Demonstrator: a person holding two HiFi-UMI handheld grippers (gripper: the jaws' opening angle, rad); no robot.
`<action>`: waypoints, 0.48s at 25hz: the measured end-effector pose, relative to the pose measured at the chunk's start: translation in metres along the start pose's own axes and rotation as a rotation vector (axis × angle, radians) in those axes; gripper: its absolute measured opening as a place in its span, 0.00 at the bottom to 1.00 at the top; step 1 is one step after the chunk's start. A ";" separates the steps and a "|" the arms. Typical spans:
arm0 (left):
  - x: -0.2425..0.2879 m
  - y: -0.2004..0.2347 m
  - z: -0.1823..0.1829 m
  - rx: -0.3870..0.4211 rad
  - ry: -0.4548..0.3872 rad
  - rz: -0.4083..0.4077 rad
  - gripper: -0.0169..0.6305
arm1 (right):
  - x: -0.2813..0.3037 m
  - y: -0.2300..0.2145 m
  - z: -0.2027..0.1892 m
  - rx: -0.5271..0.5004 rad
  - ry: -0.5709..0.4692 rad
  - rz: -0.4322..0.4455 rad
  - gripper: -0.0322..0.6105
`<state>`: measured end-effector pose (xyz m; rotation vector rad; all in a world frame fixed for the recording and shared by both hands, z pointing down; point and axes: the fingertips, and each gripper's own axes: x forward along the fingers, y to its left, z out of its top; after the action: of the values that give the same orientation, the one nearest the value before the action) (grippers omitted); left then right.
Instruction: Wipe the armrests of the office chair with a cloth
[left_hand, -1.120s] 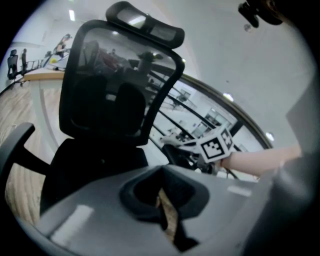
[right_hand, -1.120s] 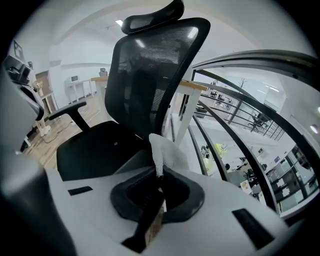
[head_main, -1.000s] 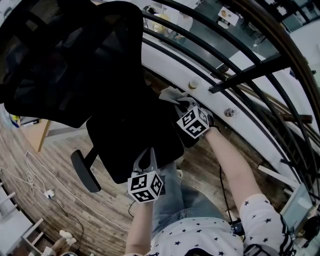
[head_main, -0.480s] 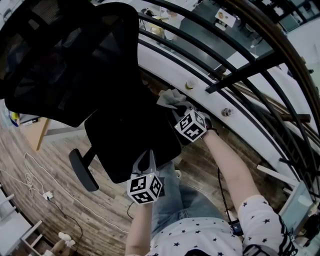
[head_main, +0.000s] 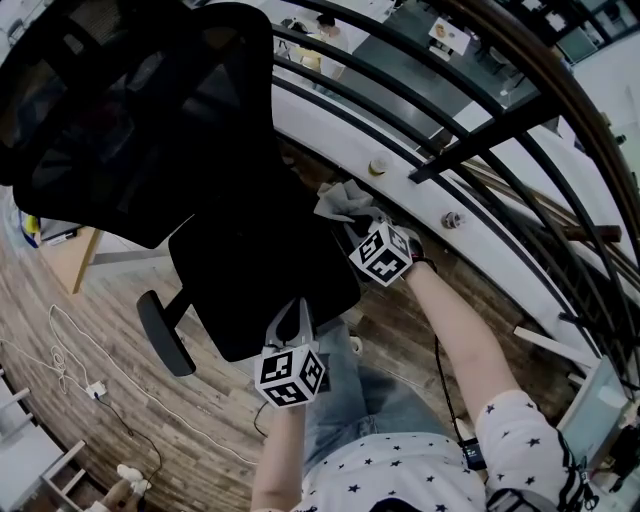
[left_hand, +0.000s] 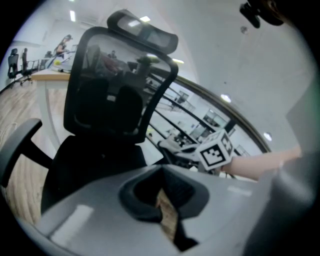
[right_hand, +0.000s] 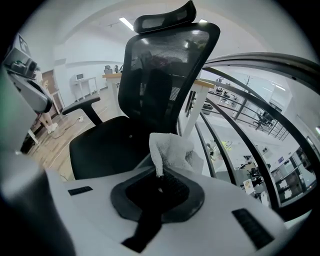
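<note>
The black office chair (head_main: 260, 280) with a mesh back stands in front of me, also seen in the left gripper view (left_hand: 105, 115) and the right gripper view (right_hand: 160, 75). Its left armrest (head_main: 165, 335) sticks out bare. A pale grey cloth (head_main: 345, 198) sits at the chair's right side, bunched over the spot where the right armrest lies hidden. My right gripper (head_main: 362, 216) is shut on this cloth (right_hand: 170, 150). My left gripper (head_main: 293, 306) hangs at the seat's front edge, jaws together and holding nothing.
A curved black railing (head_main: 450, 130) and a white ledge with bolts (head_main: 377, 166) run close along the chair's right side. A white cable (head_main: 70, 350) trails over the wooden floor at the left. My legs (head_main: 370, 400) are right behind the seat.
The view has shifted a little. The right gripper and cloth have barely moved at the chair's right side. The left gripper stays still.
</note>
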<state>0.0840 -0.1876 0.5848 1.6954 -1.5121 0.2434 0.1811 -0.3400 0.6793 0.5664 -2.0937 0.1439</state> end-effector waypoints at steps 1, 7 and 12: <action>-0.002 -0.001 -0.001 0.001 0.000 -0.001 0.04 | -0.001 0.002 -0.001 0.000 0.002 0.002 0.09; -0.010 -0.008 -0.009 0.007 -0.004 -0.006 0.04 | -0.009 0.013 -0.011 0.004 0.009 0.015 0.09; -0.017 -0.014 -0.013 0.009 -0.007 -0.008 0.04 | -0.016 0.021 -0.017 0.012 0.012 0.021 0.09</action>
<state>0.0967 -0.1671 0.5765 1.7109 -1.5111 0.2398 0.1921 -0.3104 0.6778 0.5494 -2.0889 0.1716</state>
